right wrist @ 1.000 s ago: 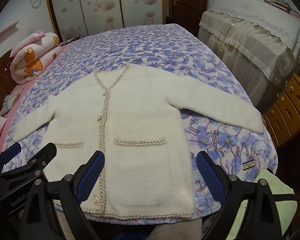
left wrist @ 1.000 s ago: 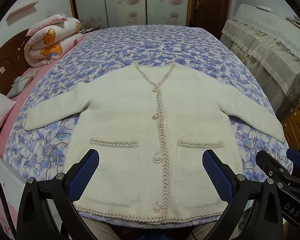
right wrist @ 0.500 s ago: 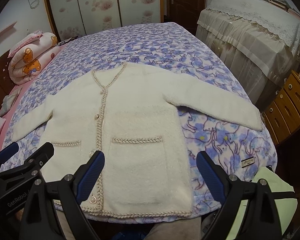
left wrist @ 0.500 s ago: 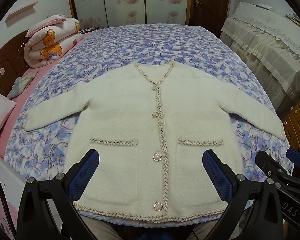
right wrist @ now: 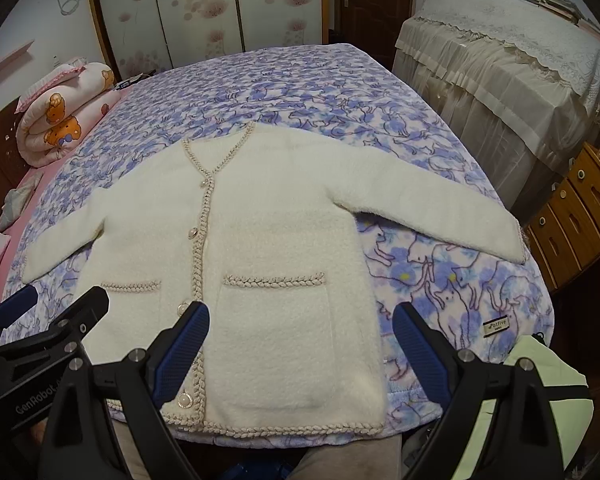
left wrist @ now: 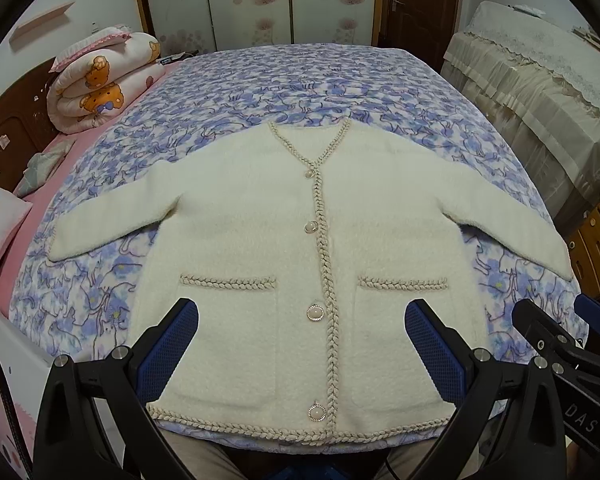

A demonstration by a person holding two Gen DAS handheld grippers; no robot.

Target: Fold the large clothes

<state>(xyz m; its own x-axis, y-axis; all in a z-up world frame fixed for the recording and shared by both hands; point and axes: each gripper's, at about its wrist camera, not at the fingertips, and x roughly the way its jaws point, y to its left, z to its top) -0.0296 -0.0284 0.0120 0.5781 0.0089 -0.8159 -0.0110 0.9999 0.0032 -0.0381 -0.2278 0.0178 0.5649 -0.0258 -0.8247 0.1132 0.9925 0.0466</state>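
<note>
— Bedroom, with a bed point(left wrist: 340, 76) under a purple-and-white floral blanket point(left wrist: 284, 92) at the centre. Left of the bed?

— Rolled pink quilt point(left wrist: 100, 80) with bear prints near the dark headboard point(left wrist: 4, 140); white pillow point(left wrist: 0, 224) closer in, on the pink sheet.

— And on the blanket?

— Cream cardigan point(left wrist: 268, 216), spread flat, front up, buttoned, both sleeves angled outward, hem at the near edge of the bed. Braided trim along neckline, placket, two pocket tops and hem. Four round buttons down the middle.

— Left gripper point(left wrist: 302, 344)?

— Held above the cardigan's hem, blue pads spread wide, gripping nothing; one pad over the left pocket, the other over the right pocket.

— Right gripper point(right wrist: 300, 344)?

— Also spread wide, nothing between the pads, above the right pocket point(right wrist: 276, 320); seen in the left wrist view just right of the cardigan's hem point(left wrist: 560, 344).

— Right of the bed?

— Furniture under a beige lace-edged cover point(right wrist: 500, 80), wooden drawers point(right wrist: 572, 216) with round knobs, pale green cloth point(right wrist: 540, 392) low by the bed's corner.
</note>
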